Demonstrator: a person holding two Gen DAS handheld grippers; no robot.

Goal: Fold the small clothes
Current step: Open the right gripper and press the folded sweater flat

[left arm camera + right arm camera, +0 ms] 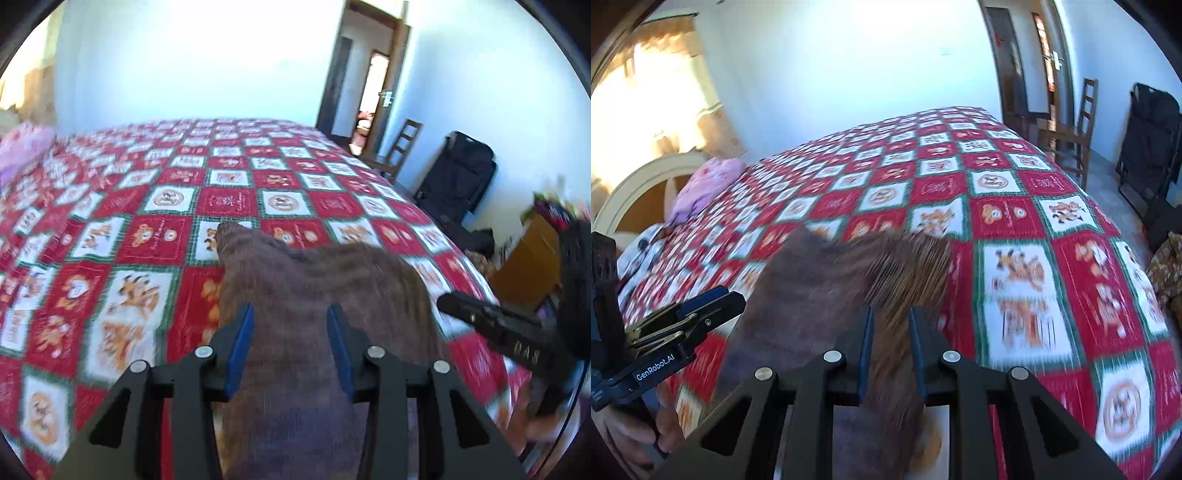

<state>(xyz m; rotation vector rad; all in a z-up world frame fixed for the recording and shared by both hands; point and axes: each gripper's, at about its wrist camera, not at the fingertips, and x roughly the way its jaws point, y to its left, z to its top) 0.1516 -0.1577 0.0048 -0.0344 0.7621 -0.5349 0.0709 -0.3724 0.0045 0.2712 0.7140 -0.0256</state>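
Observation:
A brown knitted cloth [314,273] hangs blurred just above the red and white checked bedspread [147,236], stretched between both grippers. In the left wrist view my left gripper [290,310] has the cloth filling its fairly wide gap and touching both blue pads [240,343]. My right gripper [891,312] stands narrow, its pads pinching a bunched edge of the cloth [820,280]. Each gripper shows in the other's view: the right gripper [443,301] at the cloth's right edge, the left gripper [738,295] at its left edge, with a hand [624,432] below it.
A pink pillow [705,184] lies by the arched headboard [639,188]. Past the bed's right side stand a wooden chair [1071,140], a black suitcase [1148,140] and a wooden cabinet [528,266]. An open doorway [369,92] is at the far right wall.

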